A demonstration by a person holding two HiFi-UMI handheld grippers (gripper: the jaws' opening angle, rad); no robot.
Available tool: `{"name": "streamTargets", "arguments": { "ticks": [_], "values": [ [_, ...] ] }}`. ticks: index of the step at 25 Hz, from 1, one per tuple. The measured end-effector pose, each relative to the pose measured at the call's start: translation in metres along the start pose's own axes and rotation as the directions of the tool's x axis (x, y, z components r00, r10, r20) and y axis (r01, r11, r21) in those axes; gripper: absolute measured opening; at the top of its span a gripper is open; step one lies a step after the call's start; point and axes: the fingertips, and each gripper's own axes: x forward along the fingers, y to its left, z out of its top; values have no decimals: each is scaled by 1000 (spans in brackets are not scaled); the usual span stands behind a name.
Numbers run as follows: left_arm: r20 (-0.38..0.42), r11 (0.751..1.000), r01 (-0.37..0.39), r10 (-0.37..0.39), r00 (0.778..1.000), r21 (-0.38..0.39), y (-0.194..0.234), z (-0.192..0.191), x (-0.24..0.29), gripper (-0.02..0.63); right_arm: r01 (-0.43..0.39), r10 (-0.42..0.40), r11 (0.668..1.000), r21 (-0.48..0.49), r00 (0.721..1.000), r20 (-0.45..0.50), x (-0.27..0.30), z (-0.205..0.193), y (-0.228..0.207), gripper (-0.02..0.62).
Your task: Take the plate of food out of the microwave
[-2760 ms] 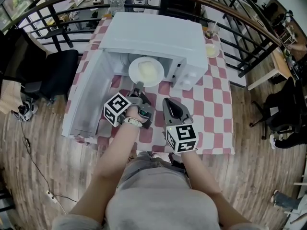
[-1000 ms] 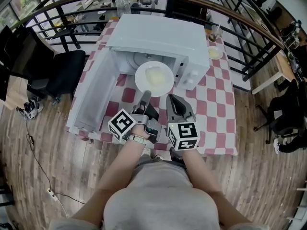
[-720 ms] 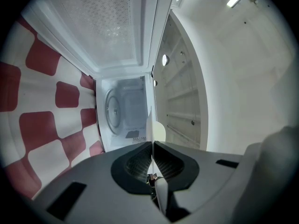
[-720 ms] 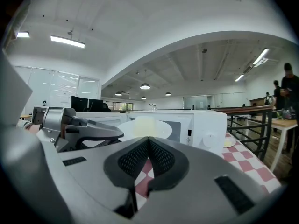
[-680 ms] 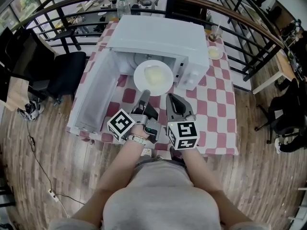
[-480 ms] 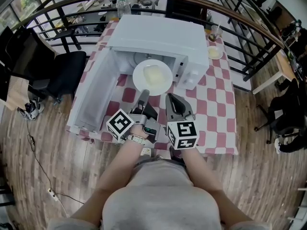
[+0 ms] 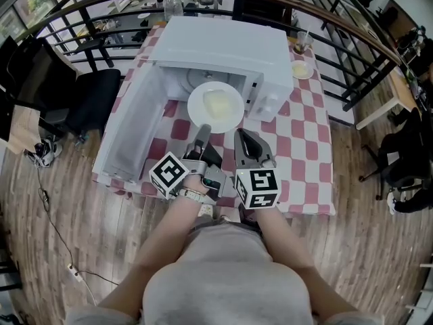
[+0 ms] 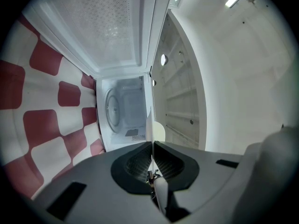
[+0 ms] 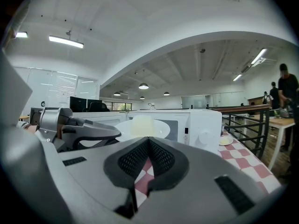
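Note:
A white plate [image 7: 215, 105] with a pale yellow heap of food hangs just in front of the open white microwave [image 7: 230, 46], above the checked table [image 7: 298, 141]. My left gripper [image 7: 203, 129] is shut on the plate's near rim. In the left gripper view the plate [image 8: 150, 127] shows edge-on between the closed pads, with the empty cavity and its turntable [image 8: 112, 111] behind. My right gripper [image 7: 242, 137] sits beside the left one, shut and empty. The right gripper view shows the plate [image 9: 140, 129] ahead of my right gripper [image 9: 148, 141] and apart from it.
The microwave door [image 7: 128, 134] swings open to the left, over the table's left edge. A small dish [image 7: 300, 69] and a cup [image 7: 300, 42] stand at the table's back right. A black chair [image 7: 88, 100] stands to the left, and railings [image 7: 352, 53] lie behind.
Since the earliest frame the plate has come a little further out of the microwave's mouth in my left gripper. Over the last second both grippers have kept still.

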Motion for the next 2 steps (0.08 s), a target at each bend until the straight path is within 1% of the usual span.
{"name": "streamTargets", "arguments": {
  "ticks": [2],
  "values": [
    [-3, 1000, 5, -5, 1000, 0, 0, -2, 0, 17, 6, -6, 1000, 0, 1000, 3, -1, 0, -1, 25]
  ]
}}
